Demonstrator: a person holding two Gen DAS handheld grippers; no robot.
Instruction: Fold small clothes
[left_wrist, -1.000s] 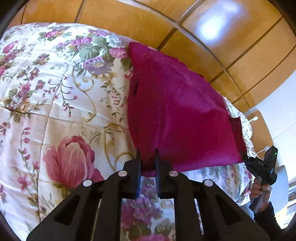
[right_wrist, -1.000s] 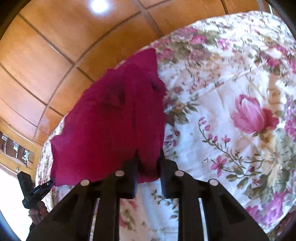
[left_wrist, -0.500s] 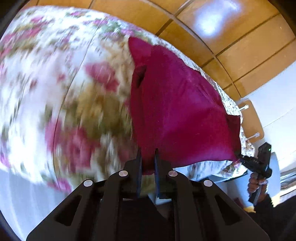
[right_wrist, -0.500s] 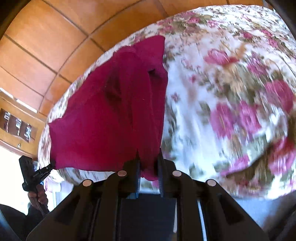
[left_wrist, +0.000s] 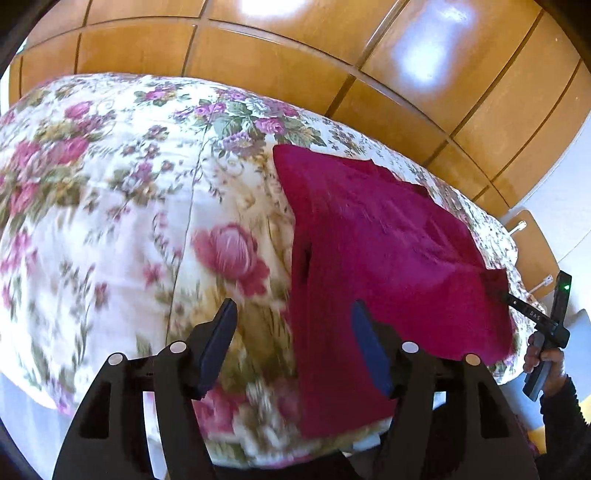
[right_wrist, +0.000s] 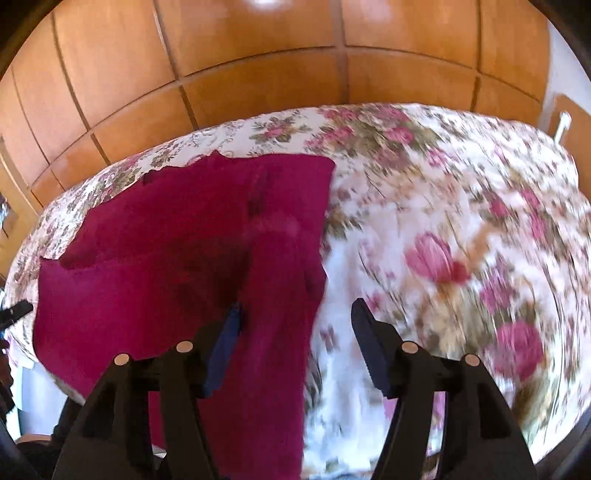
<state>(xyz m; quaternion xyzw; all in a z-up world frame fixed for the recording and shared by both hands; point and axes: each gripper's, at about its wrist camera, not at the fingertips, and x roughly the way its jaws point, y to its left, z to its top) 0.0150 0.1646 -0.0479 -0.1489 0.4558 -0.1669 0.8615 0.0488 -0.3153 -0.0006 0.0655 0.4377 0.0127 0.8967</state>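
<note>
A magenta garment (left_wrist: 388, 251) lies spread on the floral bedspread (left_wrist: 129, 206), its near end draped over the bed's front edge. My left gripper (left_wrist: 291, 306) hangs just above that edge with its jaws opening; the garment's left border lies under the gap, and neither pad presses on it. In the right wrist view the garment (right_wrist: 177, 251) fills the left half. The jaws of my right gripper (right_wrist: 295, 306) are opening too, with a strip of cloth below the gap beside the left finger (right_wrist: 229, 332), loose. That right gripper (left_wrist: 532, 317) also shows at the garment's far corner.
A wooden panelled wall (left_wrist: 295, 74) runs behind the bed. A small wooden bedside table (left_wrist: 532, 251) stands at the right. A hand (left_wrist: 546, 358) in a dark sleeve grips the right tool. The bedspread (right_wrist: 461, 258) lies bare to the right of the garment.
Both grippers were shut on the garment's near edge; now both stand open and the cloth has dropped onto the bed. Both hands have pulled back and risen a little.
</note>
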